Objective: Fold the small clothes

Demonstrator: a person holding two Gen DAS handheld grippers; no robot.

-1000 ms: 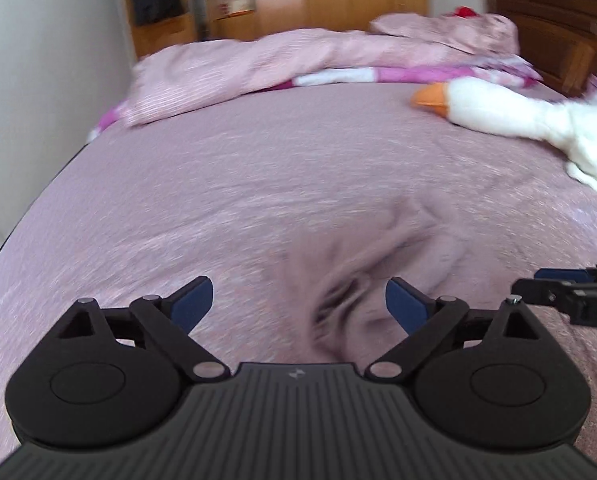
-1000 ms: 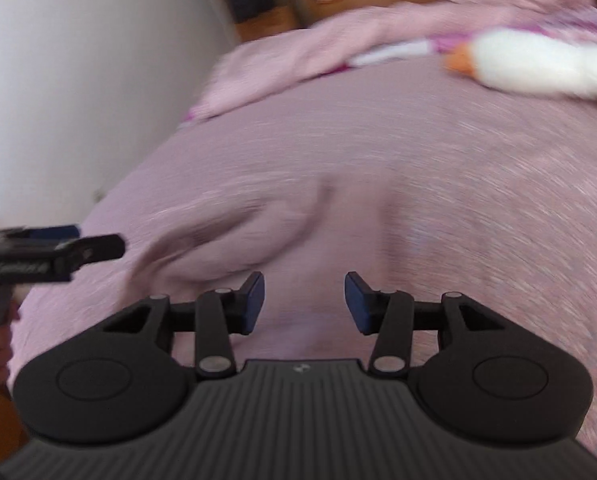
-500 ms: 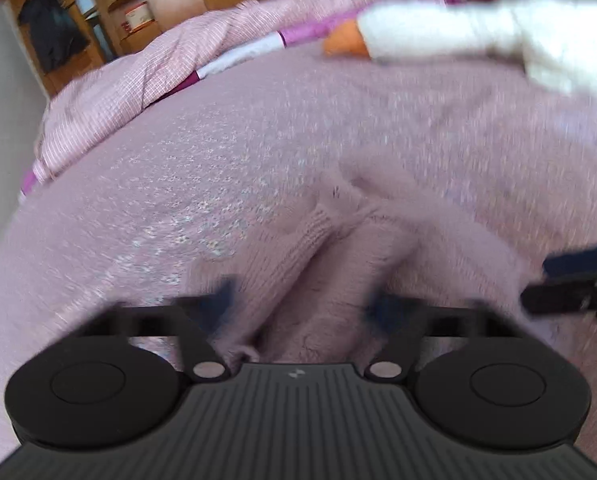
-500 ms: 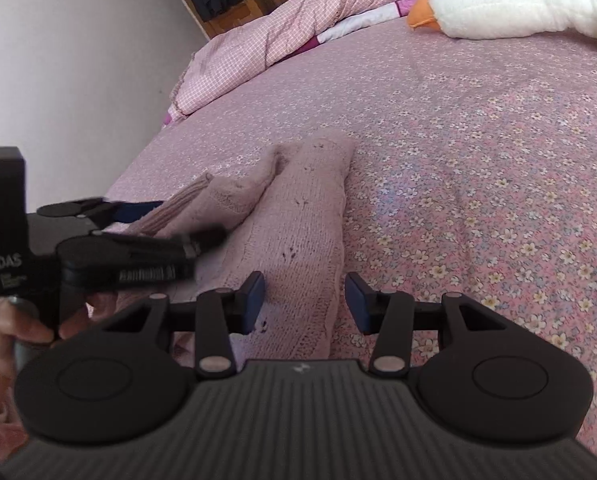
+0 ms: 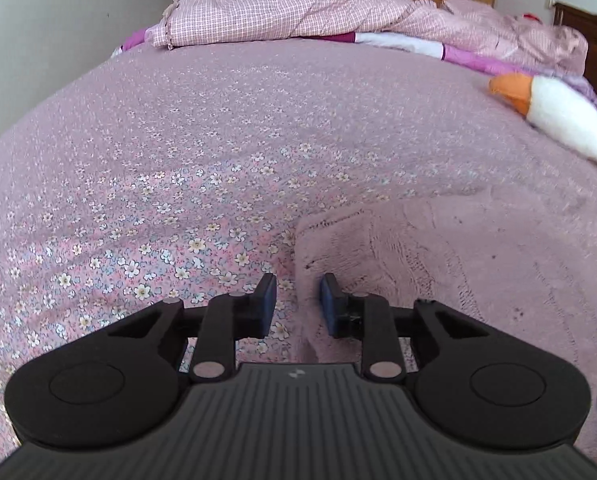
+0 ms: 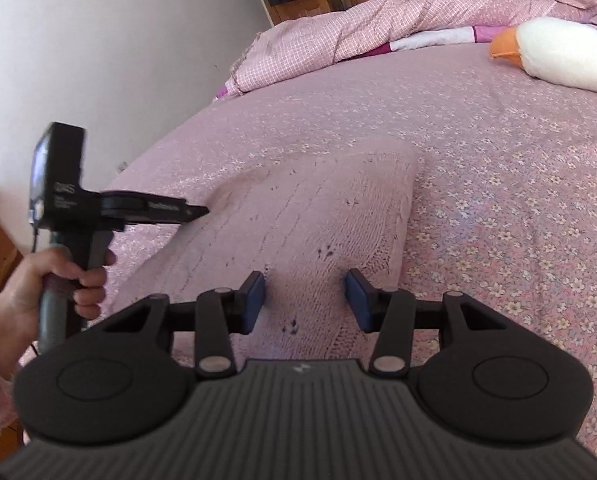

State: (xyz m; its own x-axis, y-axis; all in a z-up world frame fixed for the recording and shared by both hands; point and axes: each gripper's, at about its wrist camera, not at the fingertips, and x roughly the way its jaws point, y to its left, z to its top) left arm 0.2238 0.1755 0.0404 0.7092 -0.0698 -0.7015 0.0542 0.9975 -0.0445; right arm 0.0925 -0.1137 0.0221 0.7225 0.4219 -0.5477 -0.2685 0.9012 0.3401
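A pale pink knit garment (image 6: 318, 216) lies spread on the flowered bedsheet (image 6: 498, 168). In the left wrist view it fills the lower right (image 5: 458, 264). My left gripper (image 5: 299, 300) has its jaws narrowed on the garment's left edge, with a fold of knit between the blue pads. From the right wrist view, the left gripper (image 6: 194, 211) meets that edge, where the fabric rises in a small ridge; a hand (image 6: 58, 284) holds its handle. My right gripper (image 6: 305, 300) is open, low over the garment's near edge, nothing pinched.
A white plush goose (image 5: 554, 120) with an orange beak lies at the right on the bed (image 6: 558, 56). A pink checked quilt (image 5: 298, 16) is heaped at the far end. A white wall (image 6: 98, 40) runs along the left; wooden wardrobes stand behind.
The bunched garment now lies spread flat. My left gripper went from wide open to closed on its left edge. The right gripper stayed open and settled over the near edge.
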